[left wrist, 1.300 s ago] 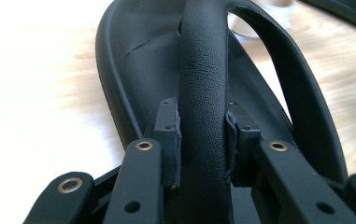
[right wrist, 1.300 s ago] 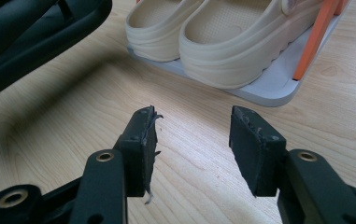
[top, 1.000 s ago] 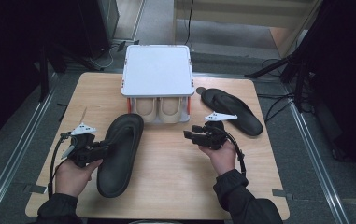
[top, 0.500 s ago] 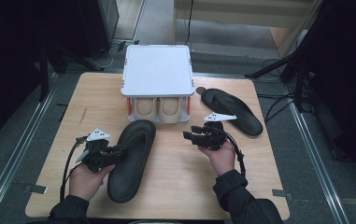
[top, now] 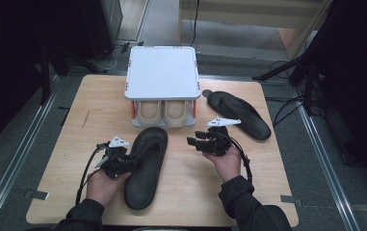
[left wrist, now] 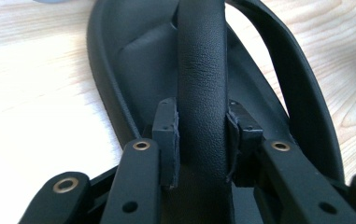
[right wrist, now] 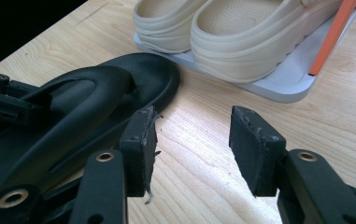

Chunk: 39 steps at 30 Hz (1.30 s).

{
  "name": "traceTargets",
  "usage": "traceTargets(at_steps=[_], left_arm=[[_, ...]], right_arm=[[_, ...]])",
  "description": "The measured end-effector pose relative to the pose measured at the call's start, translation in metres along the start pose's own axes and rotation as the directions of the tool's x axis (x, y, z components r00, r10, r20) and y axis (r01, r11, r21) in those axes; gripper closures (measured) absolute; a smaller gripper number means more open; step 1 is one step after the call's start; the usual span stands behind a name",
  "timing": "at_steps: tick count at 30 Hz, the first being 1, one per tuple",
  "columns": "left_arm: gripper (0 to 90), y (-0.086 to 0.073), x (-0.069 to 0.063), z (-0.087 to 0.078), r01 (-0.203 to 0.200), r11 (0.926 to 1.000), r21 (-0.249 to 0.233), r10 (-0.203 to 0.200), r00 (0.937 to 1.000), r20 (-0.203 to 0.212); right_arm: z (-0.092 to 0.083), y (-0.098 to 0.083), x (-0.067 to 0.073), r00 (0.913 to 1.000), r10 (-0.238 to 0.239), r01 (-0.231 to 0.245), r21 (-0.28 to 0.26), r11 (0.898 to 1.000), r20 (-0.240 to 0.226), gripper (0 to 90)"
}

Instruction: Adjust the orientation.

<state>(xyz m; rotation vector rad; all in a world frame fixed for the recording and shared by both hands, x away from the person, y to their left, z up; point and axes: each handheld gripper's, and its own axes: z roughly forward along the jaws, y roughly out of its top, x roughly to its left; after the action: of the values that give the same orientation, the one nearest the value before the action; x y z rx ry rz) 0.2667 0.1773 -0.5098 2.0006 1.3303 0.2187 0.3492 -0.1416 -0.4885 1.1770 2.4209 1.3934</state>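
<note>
- Since a second ago my left gripper (top: 123,164) has carried the black flip-flop (top: 145,171) to the right and nearer the table's front edge; its toe now lies just short of the white shoe rack (top: 162,72).
- Left pads (left wrist: 167,140) flank the flip-flop's strap (left wrist: 201,84) — touching it on both sides, pinching it, though the jaws have just been opening a little.
- My right gripper (right wrist: 192,149) stays put, jaws spread with bare wooden table (right wrist: 199,186) between them.
- The flip-flop's sole rests on the table, beside the right gripper.
- Further out — beige clogs (top: 164,113) sit in the rack's lower shelf; the second black flip-flop (top: 239,114) lies right of the rack.
</note>
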Motion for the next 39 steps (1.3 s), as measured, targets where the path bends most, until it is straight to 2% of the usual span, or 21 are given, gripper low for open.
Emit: traceTargets(at_steps=[2,4,8,11,15,18,21,22,24,26,27,32,34,37,39], left_arm=[[67.8,0.000,0.000,0.001,0.004,1.0000,0.004,-0.004,1.0000,-0.001],[59.8,0.001,0.002,0.001,0.011,0.9999,0.008,-0.011,0.9999,0.012],[51.6,0.004,0.003,-0.007,-0.012,0.9999,-0.004,0.012,0.9999,-0.006],[50.7,0.006,0.005,-0.017,-0.011,0.9998,-0.017,0.011,0.9999,0.000],[59.4,0.004,0.013,-0.028,0.000,0.9997,-0.023,0.000,0.9999,0.015],[73.7,0.002,0.022,-0.030,0.011,0.9999,-0.008,-0.011,0.9999,0.002],[83.1,-0.001,0.033,-0.023,0.026,0.9989,0.038,-0.024,0.9989,-0.040],[84.7,-0.003,0.035,-0.021,0.037,0.9982,0.046,-0.036,0.9986,-0.038],[86.6,-0.005,0.040,-0.016,0.057,0.9962,0.066,-0.055,0.9975,-0.046],[87.1,-0.007,0.043,-0.012,0.060,0.9945,0.086,-0.055,0.9969,-0.056],[87.1,-0.007,0.044,-0.011,0.064,0.9936,0.093,-0.060,0.9971,-0.047],[87.0,-0.008,0.039,-0.003,0.038,0.9908,0.130,-0.033,0.9986,-0.042],[87.1,-0.008,0.037,-0.001,0.029,0.9907,0.133,-0.022,0.9984,-0.052],[87.1,-0.008,0.037,-0.001,0.030,0.9900,0.138,-0.024,0.9986,-0.047],[87.1,-0.008,0.038,-0.001,0.032,0.9900,0.138,-0.026,0.9987,-0.043]], right_arm=[[0.000,0.000,0.001,1.0000,-0.002,0.002,0.000,1.000,0.001,52.1],[0.000,0.000,0.001,1.0000,-0.003,0.003,0.003,1.000,0.002,52.1],[0.001,-0.001,0.002,1.0000,-0.009,0.009,0.005,1.000,-0.001,52.2],[0.002,-0.001,0.003,0.9999,-0.011,0.011,0.009,1.000,-0.002,52.7],[0.006,-0.002,0.006,0.9998,-0.010,0.010,0.021,1.000,-0.017,58.7],[0.012,-0.002,0.012,0.9994,-0.012,0.013,0.038,0.999,-0.034,71.0],[0.019,-0.003,0.020,0.9980,-0.021,0.024,0.052,0.998,-0.059,87.2],[0.023,-0.003,0.023,0.9972,-0.026,0.030,0.057,0.998,-0.070,89.8],[0.030,-0.004,0.028,0.9958,-0.020,0.026,0.066,0.997,-0.089,90.0],[0.038,-0.005,0.032,0.9952,-0.019,0.026,0.069,0.997,-0.096,90.0],[0.042,-0.006,0.034,0.9953,-0.021,0.028,0.073,0.997,-0.094,90.0],[0.059,-0.013,0.040,0.9945,-0.028,0.039,0.116,0.992,-0.101,90.0],[0.066,-0.017,0.043,0.9933,-0.031,0.046,0.136,0.990,-0.111,90.0],[0.075,-0.022,0.050,0.9915,-0.043,0.063,0.167,0.984,-0.123,90.0],[0.075,-0.022,0.052,0.9919,-0.063,0.080,0.159,0.984,-0.110,90.0]])
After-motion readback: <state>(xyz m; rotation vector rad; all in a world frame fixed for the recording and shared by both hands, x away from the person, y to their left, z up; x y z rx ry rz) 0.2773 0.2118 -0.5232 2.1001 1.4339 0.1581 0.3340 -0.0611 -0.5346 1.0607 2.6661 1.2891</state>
